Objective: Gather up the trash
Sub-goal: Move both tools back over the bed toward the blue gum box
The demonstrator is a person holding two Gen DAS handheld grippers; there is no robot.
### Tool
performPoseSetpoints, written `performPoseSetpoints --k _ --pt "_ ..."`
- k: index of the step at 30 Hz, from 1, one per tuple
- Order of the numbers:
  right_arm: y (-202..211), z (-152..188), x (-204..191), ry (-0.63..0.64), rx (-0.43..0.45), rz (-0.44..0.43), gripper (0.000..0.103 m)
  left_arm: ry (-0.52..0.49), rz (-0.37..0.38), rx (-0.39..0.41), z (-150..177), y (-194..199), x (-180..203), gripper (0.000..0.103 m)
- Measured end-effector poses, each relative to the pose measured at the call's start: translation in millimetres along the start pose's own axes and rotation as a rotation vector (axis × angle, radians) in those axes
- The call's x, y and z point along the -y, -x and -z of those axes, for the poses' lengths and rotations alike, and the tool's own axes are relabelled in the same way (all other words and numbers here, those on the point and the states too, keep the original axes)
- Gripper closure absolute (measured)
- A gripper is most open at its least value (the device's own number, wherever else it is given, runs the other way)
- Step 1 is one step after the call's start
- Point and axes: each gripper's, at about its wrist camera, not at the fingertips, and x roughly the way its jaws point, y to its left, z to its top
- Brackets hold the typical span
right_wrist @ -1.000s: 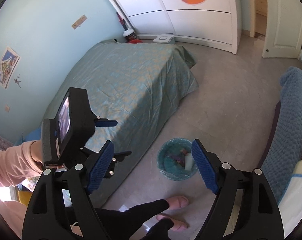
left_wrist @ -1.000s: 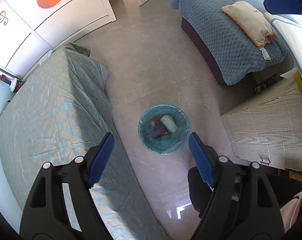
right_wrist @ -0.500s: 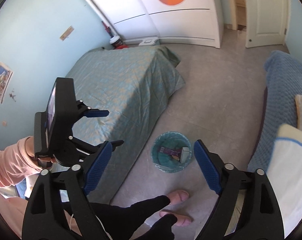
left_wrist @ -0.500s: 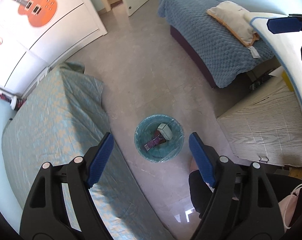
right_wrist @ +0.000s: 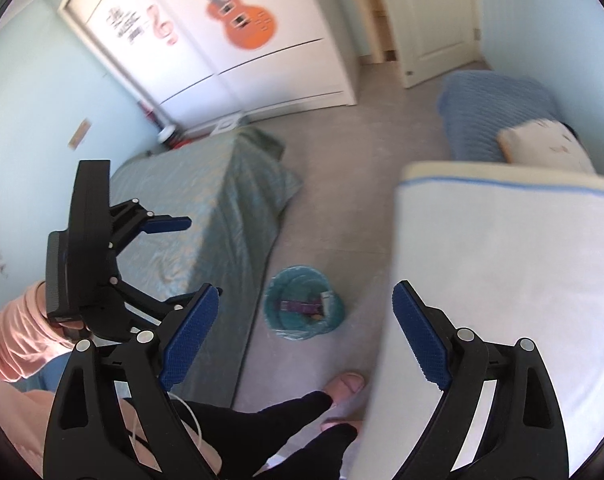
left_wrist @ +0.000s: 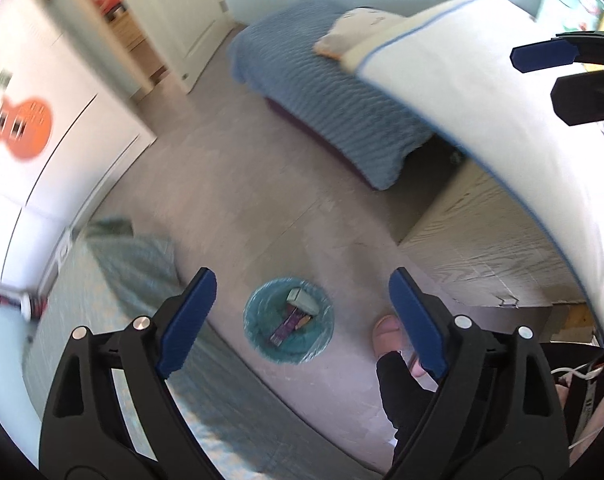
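Note:
A round teal-lined trash bin (left_wrist: 289,320) stands on the floor between the two beds, far below both grippers. It holds a purple wrapper (left_wrist: 288,326) and a pale box (left_wrist: 302,301). The bin also shows in the right wrist view (right_wrist: 303,307). My left gripper (left_wrist: 302,320) is open and empty, high above the bin. My right gripper (right_wrist: 305,332) is open and empty, also held high. The left gripper also shows in the right wrist view (right_wrist: 182,258), at the left above the green bed.
A green-covered bed (right_wrist: 206,216) lies left of the bin. A blue-covered bed (left_wrist: 333,108) with a pillow (left_wrist: 357,28) lies at the right. A white mattress (right_wrist: 509,264) and a wooden cabinet (left_wrist: 481,248) stand close on the right. My feet (right_wrist: 343,386) are near the bin.
Both grippers have risen and tilted up, so the bin looks smaller and lower. The white mattress on the right has come close into both views. Both stay open and empty.

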Motion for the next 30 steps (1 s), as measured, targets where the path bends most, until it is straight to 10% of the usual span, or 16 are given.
performPoseSetpoints --k 30 --pt "154 205 110 -0.493 0.216 0.285 0.015 -0.520 0.160 0.061 -63 10 194 0.007"
